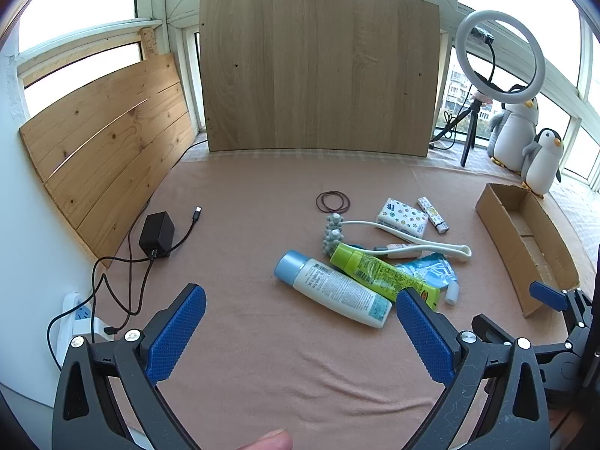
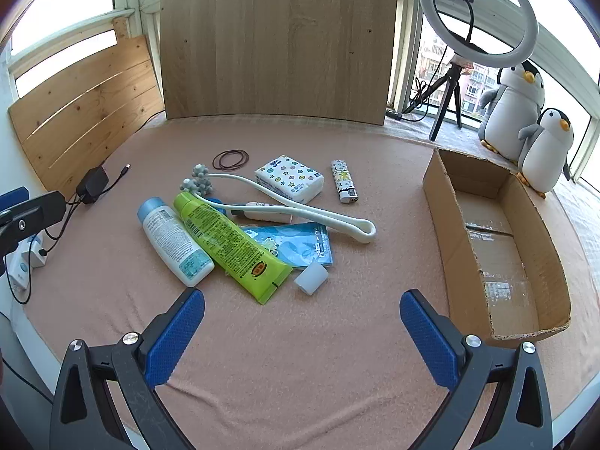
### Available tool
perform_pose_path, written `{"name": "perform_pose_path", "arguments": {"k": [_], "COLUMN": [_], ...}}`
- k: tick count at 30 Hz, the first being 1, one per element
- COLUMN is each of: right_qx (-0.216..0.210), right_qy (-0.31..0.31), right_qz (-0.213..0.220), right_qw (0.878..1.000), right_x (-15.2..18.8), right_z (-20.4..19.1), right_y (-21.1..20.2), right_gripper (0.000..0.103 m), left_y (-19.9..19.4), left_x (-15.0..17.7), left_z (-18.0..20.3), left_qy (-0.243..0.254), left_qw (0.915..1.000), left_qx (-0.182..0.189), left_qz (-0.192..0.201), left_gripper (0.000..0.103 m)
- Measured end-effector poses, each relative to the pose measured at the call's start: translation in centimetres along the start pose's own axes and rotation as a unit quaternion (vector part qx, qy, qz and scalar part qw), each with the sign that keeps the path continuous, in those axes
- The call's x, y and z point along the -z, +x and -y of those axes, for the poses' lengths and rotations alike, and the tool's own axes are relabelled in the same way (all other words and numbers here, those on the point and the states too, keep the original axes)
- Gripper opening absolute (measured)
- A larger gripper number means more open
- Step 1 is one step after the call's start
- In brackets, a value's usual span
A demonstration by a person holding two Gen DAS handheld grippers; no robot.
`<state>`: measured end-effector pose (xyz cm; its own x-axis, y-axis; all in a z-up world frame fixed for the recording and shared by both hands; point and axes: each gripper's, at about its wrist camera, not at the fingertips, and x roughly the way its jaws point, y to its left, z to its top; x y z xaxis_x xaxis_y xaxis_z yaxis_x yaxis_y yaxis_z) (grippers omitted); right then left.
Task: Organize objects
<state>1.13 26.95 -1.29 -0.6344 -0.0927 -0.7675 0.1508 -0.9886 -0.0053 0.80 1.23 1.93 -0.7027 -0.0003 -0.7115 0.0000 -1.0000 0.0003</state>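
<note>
A heap of small items lies on the pink cloth: a white bottle with a blue cap (image 2: 172, 240) (image 1: 333, 288), a green tube (image 2: 228, 245) (image 1: 382, 273), a blue packet (image 2: 296, 243), a white massager with a knobbed head (image 2: 300, 202), a tissue pack (image 2: 288, 178) (image 1: 403, 215), a lighter (image 2: 344, 182) (image 1: 433, 214), hair bands (image 2: 230, 159) (image 1: 333, 201) and a small white cap (image 2: 310, 277). An empty cardboard box (image 2: 502, 240) (image 1: 525, 240) stands to the right. My left gripper (image 1: 300, 333) and right gripper (image 2: 302, 333) both hang open, nearer than the heap, touching nothing.
A wooden board (image 2: 277, 37) leans at the back and pine planks (image 1: 108, 142) at the left. A black charger (image 1: 156, 234) with cables and a power strip (image 1: 80, 318) lie at the left edge. A ring light (image 2: 476, 18) and plush penguins (image 2: 525, 120) stand back right.
</note>
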Motion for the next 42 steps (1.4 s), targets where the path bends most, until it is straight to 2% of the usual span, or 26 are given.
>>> {"name": "perform_pose_path", "arguments": {"k": [42], "right_qx": [-0.001], "right_qy": [-0.003], "right_qz": [0.001], "right_qw": [1.0], "right_x": [-0.2], "right_z": [-0.2], "right_y": [-0.6], "right_gripper": [0.103], "left_y": [-2.1], "left_x": [-1.2], "left_z": [-0.1], "left_qy": [0.001], "left_qw": [1.0], "left_qx": [-0.002], "left_qz": [-0.005], "left_gripper": [0.103]}}
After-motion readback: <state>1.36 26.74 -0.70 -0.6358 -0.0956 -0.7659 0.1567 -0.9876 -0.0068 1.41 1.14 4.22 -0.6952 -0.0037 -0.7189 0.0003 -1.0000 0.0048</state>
